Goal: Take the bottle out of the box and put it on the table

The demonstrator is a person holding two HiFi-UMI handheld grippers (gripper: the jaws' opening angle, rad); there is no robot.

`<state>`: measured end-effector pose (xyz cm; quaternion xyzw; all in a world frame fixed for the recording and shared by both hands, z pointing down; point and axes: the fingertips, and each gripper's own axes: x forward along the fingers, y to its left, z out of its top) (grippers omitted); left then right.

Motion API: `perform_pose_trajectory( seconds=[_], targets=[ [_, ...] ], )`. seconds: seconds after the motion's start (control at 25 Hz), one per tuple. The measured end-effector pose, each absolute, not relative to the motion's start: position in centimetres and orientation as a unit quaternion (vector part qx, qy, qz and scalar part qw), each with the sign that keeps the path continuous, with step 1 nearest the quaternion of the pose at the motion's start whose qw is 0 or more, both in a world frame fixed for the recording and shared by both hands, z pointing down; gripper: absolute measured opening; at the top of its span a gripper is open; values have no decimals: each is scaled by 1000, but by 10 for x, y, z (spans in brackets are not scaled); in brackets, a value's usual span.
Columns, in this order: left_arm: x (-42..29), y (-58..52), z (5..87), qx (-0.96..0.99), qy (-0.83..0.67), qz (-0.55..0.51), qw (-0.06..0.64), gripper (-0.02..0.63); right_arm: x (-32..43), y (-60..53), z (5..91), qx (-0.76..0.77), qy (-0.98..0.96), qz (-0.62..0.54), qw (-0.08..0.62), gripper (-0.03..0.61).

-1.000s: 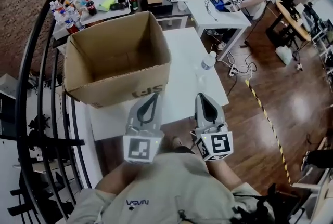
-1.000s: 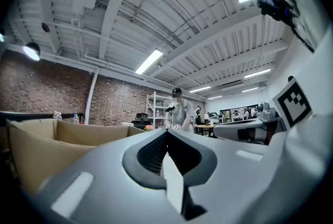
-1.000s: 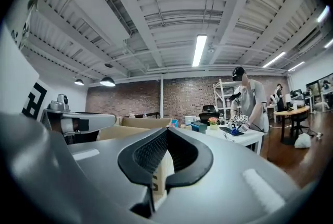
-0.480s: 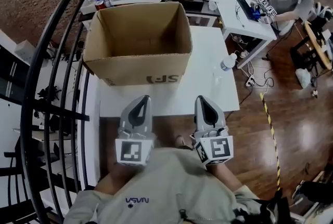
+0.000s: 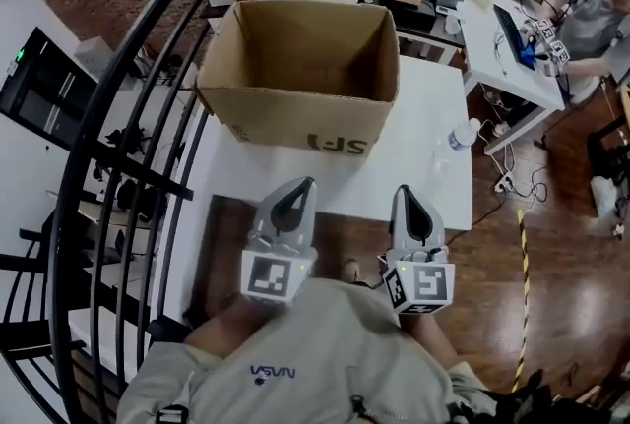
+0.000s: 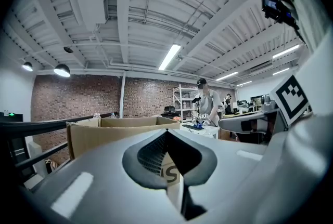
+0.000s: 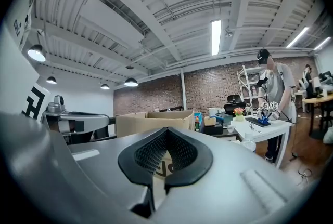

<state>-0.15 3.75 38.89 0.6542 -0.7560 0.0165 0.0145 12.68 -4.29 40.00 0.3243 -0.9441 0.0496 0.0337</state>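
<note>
Two claws, both pinched shut, both empty. The left claw (image 5: 298, 188) and right claw (image 5: 409, 198) sit side by side close to the holder's torso (image 5: 315, 343), just off the near edge of the white counter (image 5: 413, 171), pointing level toward it. Their own views agree: the left claw (image 6: 167, 133) has its pads meeting with nothing between, and the right claw (image 7: 166, 132) is the same.

The cardboard box (image 5: 295, 117) stands open-topped on the counter, at 12 o'clock from the left claw and 11 o'clock from the right. What shows of its inside looks bare. The near wall hides a strip of the floor, so a bottle down there can't be ruled out.

One clear bottle (image 5: 461, 134) with a white cap stands upright on the counter at 1 o'clock from the right claw. It is by the counter's right edge, well apart from the box, and also shows in the right gripper view (image 7: 248, 143).

Judgement: the bottle looks already out and placed. If it needs another grab, the right claw is nearer. It would have to open first and come in level across the bottle's vertical axis.
</note>
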Motion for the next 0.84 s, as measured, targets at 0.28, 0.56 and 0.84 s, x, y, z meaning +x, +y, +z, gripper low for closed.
perform_pose_trajectory(
  seconds=[0.28, 0.56, 0.84],
  targets=[
    [-1, 40, 390, 644, -764, 1, 21, 0, 119, -38, 392, 302, -952, 37, 33, 0],
    [-3, 34, 391, 642, -766, 0, 21, 0, 119, -47, 394, 302, -952, 37, 37, 0],
    [6, 23, 384, 658, -753, 0, 7, 0, 126, -52, 382, 308, -950, 24, 32, 0]
  ],
)
